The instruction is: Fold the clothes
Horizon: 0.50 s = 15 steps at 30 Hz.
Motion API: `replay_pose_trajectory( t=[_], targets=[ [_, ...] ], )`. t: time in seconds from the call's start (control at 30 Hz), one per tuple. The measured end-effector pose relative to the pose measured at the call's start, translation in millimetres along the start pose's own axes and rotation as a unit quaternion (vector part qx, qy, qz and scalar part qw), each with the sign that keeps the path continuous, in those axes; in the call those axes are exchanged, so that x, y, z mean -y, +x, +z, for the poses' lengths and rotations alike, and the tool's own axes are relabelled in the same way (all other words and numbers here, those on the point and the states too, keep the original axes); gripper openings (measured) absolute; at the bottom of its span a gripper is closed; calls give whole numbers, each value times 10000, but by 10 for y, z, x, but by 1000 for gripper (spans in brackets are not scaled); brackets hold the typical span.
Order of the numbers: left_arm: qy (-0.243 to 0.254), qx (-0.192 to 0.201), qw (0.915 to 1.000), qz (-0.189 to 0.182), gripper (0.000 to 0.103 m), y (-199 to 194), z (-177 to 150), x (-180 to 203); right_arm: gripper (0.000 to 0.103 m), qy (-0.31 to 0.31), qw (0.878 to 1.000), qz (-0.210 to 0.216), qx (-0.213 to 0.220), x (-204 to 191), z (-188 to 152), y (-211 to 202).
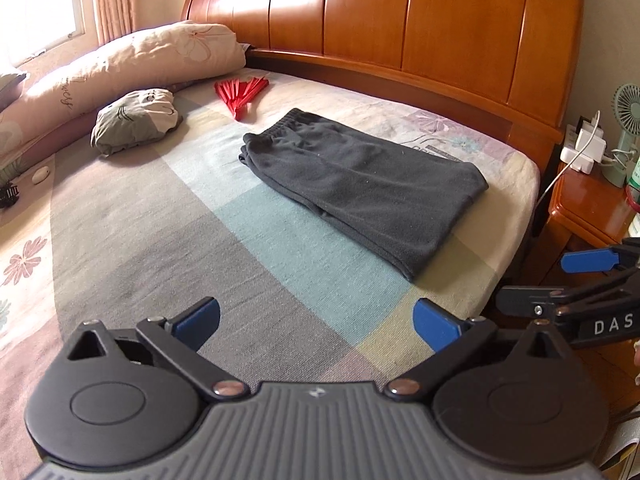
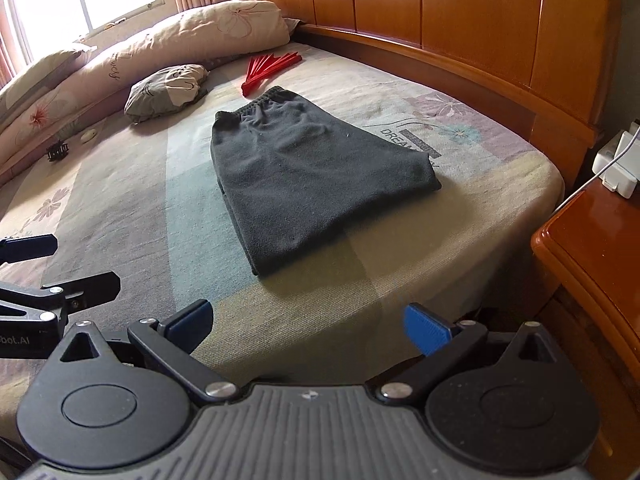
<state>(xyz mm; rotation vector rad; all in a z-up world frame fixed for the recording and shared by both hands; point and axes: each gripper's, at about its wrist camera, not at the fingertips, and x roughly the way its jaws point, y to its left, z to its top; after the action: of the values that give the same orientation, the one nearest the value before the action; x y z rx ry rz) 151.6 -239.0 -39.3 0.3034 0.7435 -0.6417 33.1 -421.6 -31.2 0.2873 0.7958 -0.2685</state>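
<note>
Our left gripper (image 1: 316,322) and right gripper (image 2: 308,326) hang apart and empty near the bed (image 1: 132,240) edge; beyond them the folded dark trousers (image 1: 360,184) lie flat, soft and limp, best pinched at a layered edge.

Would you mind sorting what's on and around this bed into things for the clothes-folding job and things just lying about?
Job: folded dark trousers, left gripper, right gripper.

Lying about: red fan, small cushion, long pillow, hair clip, charger, desk fan.
</note>
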Motion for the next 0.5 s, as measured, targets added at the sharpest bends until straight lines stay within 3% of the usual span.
replay_pose_trajectory(
  t=[0.5],
  targets=[
    [-247, -158, 9995, -110, 102, -17, -83, -52, 103, -153, 9996, -185, 151, -116, -24, -154]
  ],
)
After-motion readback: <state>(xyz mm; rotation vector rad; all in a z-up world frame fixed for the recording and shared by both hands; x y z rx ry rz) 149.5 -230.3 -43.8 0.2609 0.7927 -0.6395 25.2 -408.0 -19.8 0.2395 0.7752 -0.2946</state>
